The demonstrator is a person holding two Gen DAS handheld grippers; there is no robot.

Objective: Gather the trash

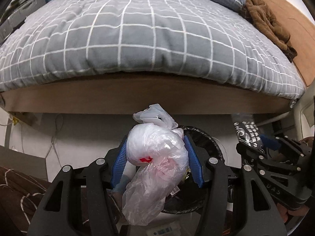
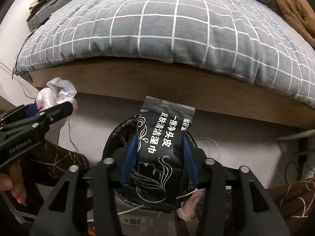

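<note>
- At the far left of the left wrist view, a brown patterned blanket (image 1: 17,188) is lying low beside the gripper body, with thin white cords (image 1: 53,137) trailing down the pale wall behind it.
- The left gripper (image 1: 156,158) is squeezing a crumpled clear plastic bag (image 1: 155,157) between its blue pads (image 1: 120,162), the fingers standing fairly wide because the bundle is bulky; something red is showing through the plastic.
- The bag is hanging in the air just above and in front of a bin lined with a black trash bag (image 1: 208,145), whose rim is peeking out behind the right-hand pad.
- Above all this, a grey quilt with white checks (image 1: 149,31) is covering the bed, overhanging a brown wooden bed frame (image 1: 118,98); a brown garment (image 1: 265,21) is lying at the quilt's right edge.
- In the right wrist view, the left gripper is appearing at the left edge, side on, with the same plastic bundle (image 2: 57,96) sticking out past its tip, and a bare hand (image 2: 13,184) is holding its handle.
- The right gripper (image 2: 160,159) is clamping a black wet-wipes packet (image 2: 161,153) printed with white Chinese characters and line drawings; the fingers are pressing both its sides, partly closed.
- The packet is standing upright directly over the black-lined bin (image 2: 120,133), its serrated top edge reaching up to the bed frame behind.
- A pinkish item (image 2: 191,206) is sitting at the bin's near right rim; what it is cannot be told.
</note>
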